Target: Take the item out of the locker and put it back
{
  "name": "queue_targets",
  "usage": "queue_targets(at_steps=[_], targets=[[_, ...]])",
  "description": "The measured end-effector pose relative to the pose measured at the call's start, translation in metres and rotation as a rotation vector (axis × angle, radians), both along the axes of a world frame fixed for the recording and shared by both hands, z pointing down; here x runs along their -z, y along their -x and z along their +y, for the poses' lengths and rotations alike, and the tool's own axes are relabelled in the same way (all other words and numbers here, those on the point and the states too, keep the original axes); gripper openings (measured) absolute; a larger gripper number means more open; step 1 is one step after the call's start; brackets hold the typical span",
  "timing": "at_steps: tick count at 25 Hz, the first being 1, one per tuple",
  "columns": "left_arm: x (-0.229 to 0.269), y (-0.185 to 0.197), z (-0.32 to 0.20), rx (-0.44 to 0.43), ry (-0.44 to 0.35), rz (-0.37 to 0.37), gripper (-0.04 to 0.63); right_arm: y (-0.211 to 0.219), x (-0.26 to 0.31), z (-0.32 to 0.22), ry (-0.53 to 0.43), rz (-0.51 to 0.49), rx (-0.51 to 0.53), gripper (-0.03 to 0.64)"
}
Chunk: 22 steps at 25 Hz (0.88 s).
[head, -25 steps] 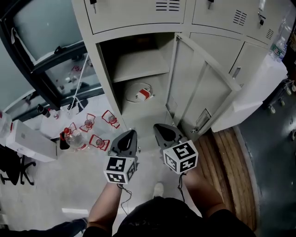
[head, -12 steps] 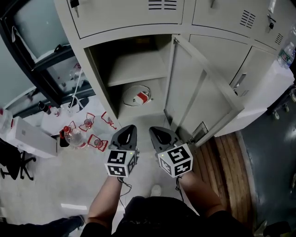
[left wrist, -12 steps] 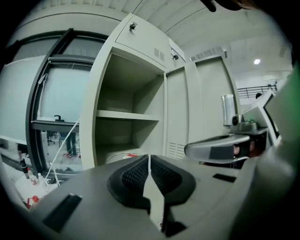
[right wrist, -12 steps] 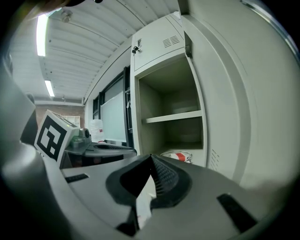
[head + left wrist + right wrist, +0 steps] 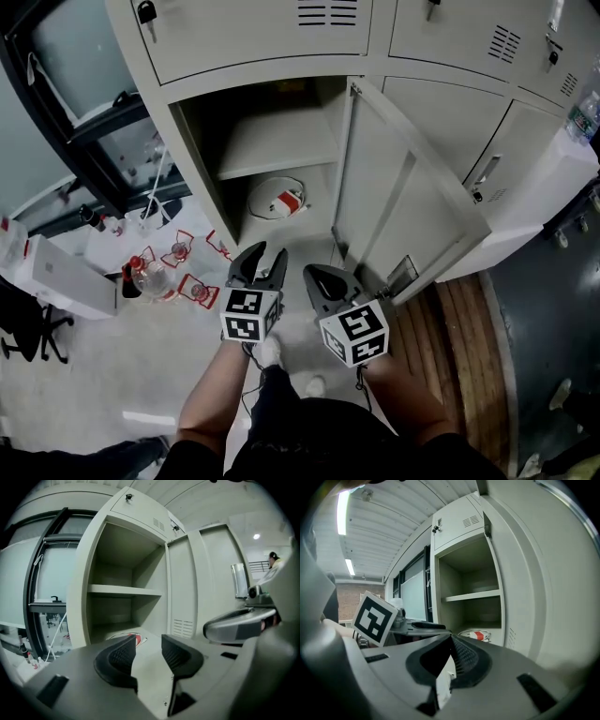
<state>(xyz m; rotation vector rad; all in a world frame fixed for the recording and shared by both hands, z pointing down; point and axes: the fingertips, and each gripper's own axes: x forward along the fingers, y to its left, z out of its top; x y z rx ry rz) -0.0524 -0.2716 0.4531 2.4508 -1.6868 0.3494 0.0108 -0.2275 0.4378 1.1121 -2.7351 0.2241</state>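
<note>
Both grippers waited at the open locker, the item inside.
The left gripper [image 5: 263, 255] hung just in front of the locker [image 5: 190, 164]; its jaws had just been opening and stood apart, nothing between them. The right gripper [image 5: 321, 276], nearer the locker's swung-out door [image 5: 398, 187], had its jaws closed together, empty. The round white-and-red item [image 5: 278, 198] lay on the locker's floor, under its shelf [image 5: 277, 141].

Clear bottle [image 5: 150, 278] on the pale floor, red wire frames [image 5: 180, 250] scattered beside it, white box [image 5: 58, 278] further left, black chair [image 5: 28, 336] nearby, dark-framed window [image 5: 80, 66] behind, wooden planks [image 5: 469, 347] at right.
</note>
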Motion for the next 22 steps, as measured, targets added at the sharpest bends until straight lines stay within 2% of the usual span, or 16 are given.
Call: queue_targets(at_steps=[5, 11, 22], targets=[[-0.007, 0.001, -0.026, -0.029, 0.012, -0.026, 0.212, -0.001, -0.002, -0.007, 0.003, 0.006, -0.021, 0.0], [-0.014, 0.001, -0.06, -0.06, 0.014, -0.03, 0.244, 0.0, -0.006, -0.022, 0.008, 0.022, -0.054, 0.0], [-0.038, 0.003, -0.113, -0.098, 0.064, -0.06, 0.289, 0.005, -0.016, -0.047, 0.036, 0.042, -0.094, 0.0]])
